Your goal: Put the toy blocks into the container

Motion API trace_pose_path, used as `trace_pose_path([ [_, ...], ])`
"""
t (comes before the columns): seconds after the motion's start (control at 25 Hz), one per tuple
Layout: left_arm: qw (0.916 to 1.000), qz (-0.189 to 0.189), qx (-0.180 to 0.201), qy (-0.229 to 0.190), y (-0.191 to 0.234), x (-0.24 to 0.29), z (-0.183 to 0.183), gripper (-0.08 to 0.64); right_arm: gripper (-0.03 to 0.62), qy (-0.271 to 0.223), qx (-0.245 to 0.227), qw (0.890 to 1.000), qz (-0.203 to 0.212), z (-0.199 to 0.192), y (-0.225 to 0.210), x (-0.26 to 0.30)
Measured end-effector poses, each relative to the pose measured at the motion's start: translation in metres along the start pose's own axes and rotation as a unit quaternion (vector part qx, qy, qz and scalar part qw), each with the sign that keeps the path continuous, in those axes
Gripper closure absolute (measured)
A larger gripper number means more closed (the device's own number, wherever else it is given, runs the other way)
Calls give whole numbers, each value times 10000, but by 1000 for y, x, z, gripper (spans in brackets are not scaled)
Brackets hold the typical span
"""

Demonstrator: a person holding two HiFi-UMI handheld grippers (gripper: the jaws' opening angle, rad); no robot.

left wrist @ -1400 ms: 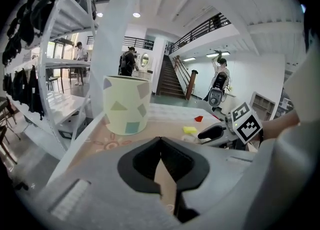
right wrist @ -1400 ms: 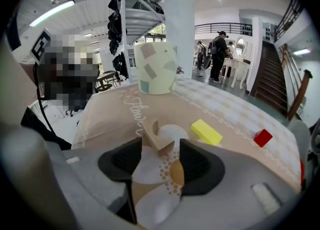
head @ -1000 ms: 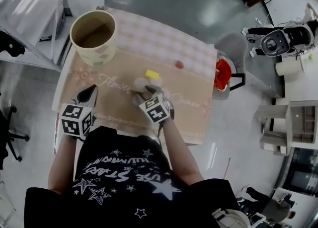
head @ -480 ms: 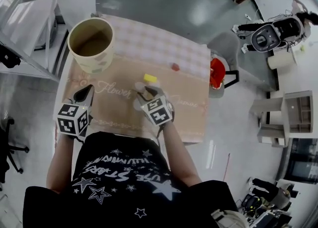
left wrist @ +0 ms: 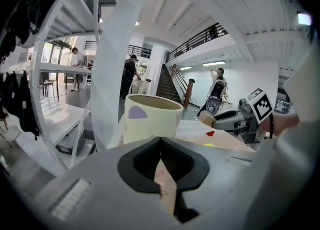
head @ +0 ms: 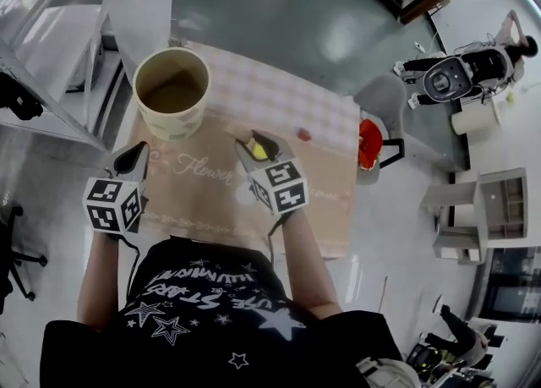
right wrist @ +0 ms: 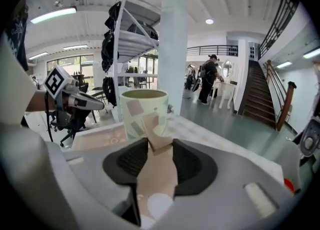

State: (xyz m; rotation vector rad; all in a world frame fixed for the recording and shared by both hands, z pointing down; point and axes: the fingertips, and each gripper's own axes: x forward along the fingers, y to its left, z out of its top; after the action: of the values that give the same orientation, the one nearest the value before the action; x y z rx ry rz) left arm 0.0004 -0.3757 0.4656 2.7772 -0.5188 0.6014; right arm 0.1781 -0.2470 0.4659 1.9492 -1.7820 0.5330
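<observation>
"From over the shoulder, what had changed?"

"The right claw (head: 256,146) had come up off the table (head: 325,188). The cup (head: 173,127) stood ahead of it, to its left. The yellow block (head: 258,152) lay beneath its tips and the red block (head: 303,133) off to its right, both on the table."

"And the left claw (head: 133,153)?"

"Its own camera showed the jaws together on nothing, with the cup dead ahead of them. It was only waiting, I'd say."

"So was the right one carrying anything?"

"Yes. Its camera showed the jaws, which had just been closing, clamped on a tan block (right wrist: 157,134), and the cup was just beyond the tips. I reckoned the pick was done and the carry to the cup had begun. Two blocks would be left to fetch after this one."
</observation>
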Motion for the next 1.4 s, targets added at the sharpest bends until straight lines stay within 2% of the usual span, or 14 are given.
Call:
trace_pose_path([
  [0.32,9996,116,87,-261,34,-5,27,551,433,-683,-152,9975,100,91,11,24],
  [0.56,9992,138,76,-357,58,-6,35,551,433,-762,-381,9962,174,125,30,53],
  [0.88,9994,80,10,-336,78,-4,34,551,430,-632,-419,9967,276,135,45,81],
  [1.32,9995,3,-72,-313,98,3,27,551,428,-320,-449,9980,315,122,64,108],
  [1.4,9995,-21,-68,-303,97,2,27,551,393,-333,-377,9983,307,122,65,108],
])
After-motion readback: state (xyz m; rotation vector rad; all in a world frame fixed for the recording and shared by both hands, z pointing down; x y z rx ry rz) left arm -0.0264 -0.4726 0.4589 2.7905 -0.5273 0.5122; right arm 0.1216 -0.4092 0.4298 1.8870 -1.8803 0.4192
